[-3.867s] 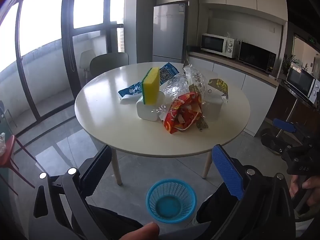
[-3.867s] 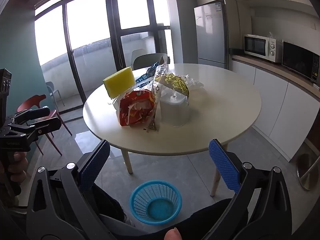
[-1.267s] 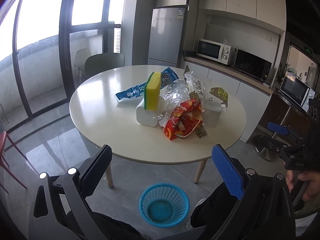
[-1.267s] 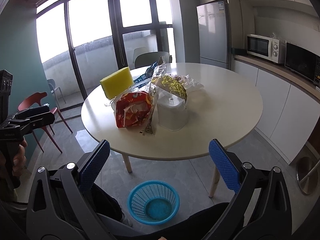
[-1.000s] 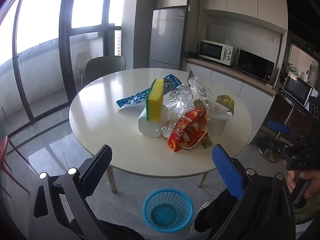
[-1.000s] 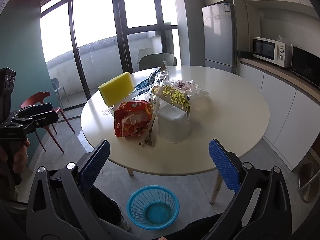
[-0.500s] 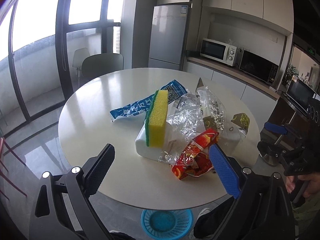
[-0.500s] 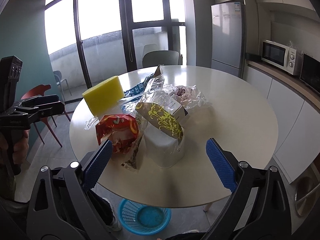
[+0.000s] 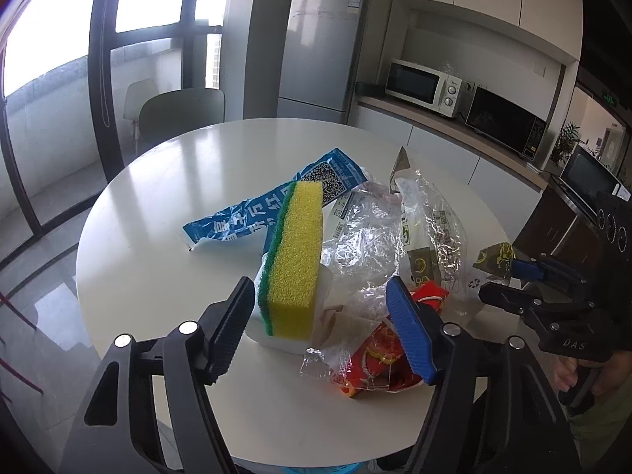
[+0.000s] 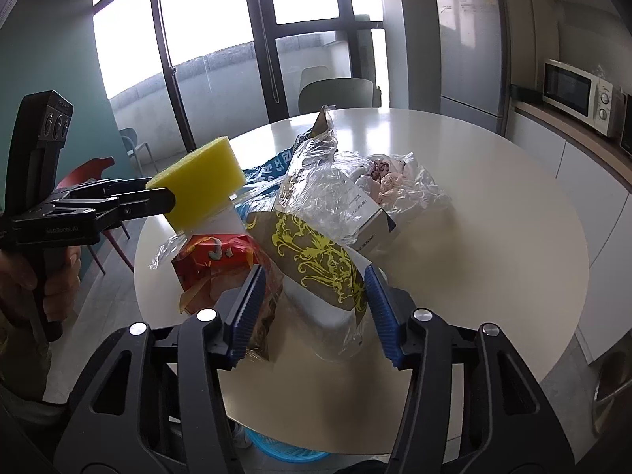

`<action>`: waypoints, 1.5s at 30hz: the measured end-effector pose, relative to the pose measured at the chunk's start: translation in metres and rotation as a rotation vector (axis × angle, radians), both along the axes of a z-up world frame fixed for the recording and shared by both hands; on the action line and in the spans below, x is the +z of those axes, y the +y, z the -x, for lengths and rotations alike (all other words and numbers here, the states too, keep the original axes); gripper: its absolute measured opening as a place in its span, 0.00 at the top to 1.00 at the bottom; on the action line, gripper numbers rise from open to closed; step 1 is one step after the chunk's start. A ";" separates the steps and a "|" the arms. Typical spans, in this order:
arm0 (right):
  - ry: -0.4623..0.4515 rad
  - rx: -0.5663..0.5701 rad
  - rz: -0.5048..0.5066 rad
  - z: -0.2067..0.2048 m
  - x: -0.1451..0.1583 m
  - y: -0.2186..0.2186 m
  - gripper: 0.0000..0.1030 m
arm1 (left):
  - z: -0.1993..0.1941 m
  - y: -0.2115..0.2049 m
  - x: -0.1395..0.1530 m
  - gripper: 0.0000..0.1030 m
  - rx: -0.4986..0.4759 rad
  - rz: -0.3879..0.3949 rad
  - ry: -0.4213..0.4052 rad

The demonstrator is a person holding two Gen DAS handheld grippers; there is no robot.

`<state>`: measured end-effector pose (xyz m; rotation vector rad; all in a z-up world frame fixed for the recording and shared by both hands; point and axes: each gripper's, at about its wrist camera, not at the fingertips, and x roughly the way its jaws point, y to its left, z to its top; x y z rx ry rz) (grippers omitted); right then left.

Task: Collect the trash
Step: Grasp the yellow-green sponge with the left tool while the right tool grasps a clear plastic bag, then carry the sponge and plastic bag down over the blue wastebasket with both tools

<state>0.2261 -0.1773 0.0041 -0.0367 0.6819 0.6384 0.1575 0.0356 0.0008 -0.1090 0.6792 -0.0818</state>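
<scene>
From the left wrist view, our left gripper [image 9: 318,308] has its jaws closing around the yellow sponge [image 9: 294,260], which stands on edge atop a white tub [image 9: 272,331] just ahead. The sponge's long axis runs away from us, in line with the jaws, and the pads do not yet press it. The red snack bag [image 9: 379,351] lies to the right, half behind the blue pad, with crinkled clear wrappers [image 9: 371,237] beyond. The blue basket [image 9: 316,469] shows only as a sliver under the table [image 9: 158,237] edge.

From the right wrist view, our right gripper [image 10: 312,308] is closing too — between its jaws sits the gold-patterned wrapper [image 10: 312,256] draped over a white container [image 10: 331,320], dead ahead and near. We cannot tell whether the pads touch it yet. The basket is mostly hidden below the near table rim.
</scene>
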 end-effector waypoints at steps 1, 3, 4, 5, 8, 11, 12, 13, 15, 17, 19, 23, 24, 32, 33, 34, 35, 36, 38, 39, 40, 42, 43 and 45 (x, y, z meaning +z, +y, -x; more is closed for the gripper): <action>0.003 0.002 0.003 0.000 -0.001 0.001 0.69 | -0.002 0.000 -0.001 0.44 -0.001 0.003 0.004; 0.012 0.005 -0.002 0.000 -0.002 0.002 0.82 | -0.004 0.001 -0.002 0.62 -0.001 0.008 0.007; 0.018 0.005 -0.005 0.000 -0.003 0.002 0.88 | -0.005 0.001 -0.003 0.68 0.000 0.006 0.008; 0.019 0.003 -0.009 0.001 -0.002 0.001 0.90 | -0.005 0.002 -0.003 0.73 0.008 0.006 0.005; 0.008 -0.002 -0.022 0.005 0.002 -0.001 0.94 | 0.001 0.004 0.001 0.76 0.031 0.015 -0.024; -0.013 -0.008 -0.050 0.014 0.011 -0.005 0.95 | 0.010 0.005 0.010 0.77 0.037 0.023 -0.051; -0.023 -0.009 -0.060 0.019 0.015 -0.006 0.95 | 0.014 0.005 0.014 0.77 0.036 0.026 -0.061; -0.032 -0.009 -0.069 0.023 0.020 -0.008 0.95 | 0.018 0.005 0.017 0.77 0.034 0.028 -0.070; -0.057 -0.010 -0.084 0.033 0.031 -0.010 0.95 | 0.028 0.004 0.023 0.77 0.030 0.031 -0.088; -0.080 -0.009 -0.094 0.045 0.040 -0.012 0.95 | 0.037 0.004 0.026 0.77 0.030 0.034 -0.099; -0.099 -0.013 -0.098 0.057 0.047 -0.014 0.95 | 0.047 0.003 0.028 0.77 0.029 0.037 -0.105; -0.115 -0.016 -0.101 0.083 0.057 -0.023 0.95 | 0.071 -0.002 0.029 0.77 0.009 0.038 -0.110; -0.117 -0.014 -0.101 0.091 0.059 -0.025 0.95 | 0.077 -0.004 0.028 0.77 0.001 0.037 -0.106; -0.079 0.015 -0.109 0.140 0.066 -0.041 0.95 | 0.118 -0.014 0.018 0.77 -0.034 0.028 -0.077; -0.073 0.022 -0.109 0.147 0.065 -0.043 0.95 | 0.122 -0.015 0.015 0.77 -0.038 0.028 -0.070; -0.066 0.028 -0.108 0.153 0.064 -0.045 0.95 | 0.125 -0.016 0.013 0.77 -0.043 0.027 -0.062; -0.058 0.033 -0.104 0.158 0.063 -0.046 0.95 | 0.129 -0.017 0.011 0.77 -0.046 0.025 -0.054; -0.050 0.036 -0.102 0.163 0.062 -0.047 0.95 | 0.132 -0.017 0.009 0.77 -0.046 0.023 -0.047; -0.029 0.041 -0.097 0.171 0.057 -0.048 0.95 | 0.139 -0.017 0.004 0.77 -0.050 0.023 -0.031; -0.015 0.043 -0.095 0.175 0.053 -0.049 0.95 | 0.142 -0.018 0.001 0.77 -0.053 0.025 -0.023; -0.002 0.046 -0.093 0.177 0.051 -0.050 0.95 | 0.145 -0.018 -0.001 0.77 -0.056 0.027 -0.015; 0.021 0.052 -0.088 0.184 0.047 -0.050 0.95 | 0.152 -0.020 -0.006 0.77 -0.068 0.027 0.003; 0.032 0.057 -0.089 0.188 0.045 -0.050 0.95 | 0.155 -0.022 -0.009 0.77 -0.073 0.026 0.012; 0.055 0.067 -0.094 0.197 0.041 -0.052 0.95 | 0.161 -0.023 -0.017 0.77 -0.082 0.023 0.036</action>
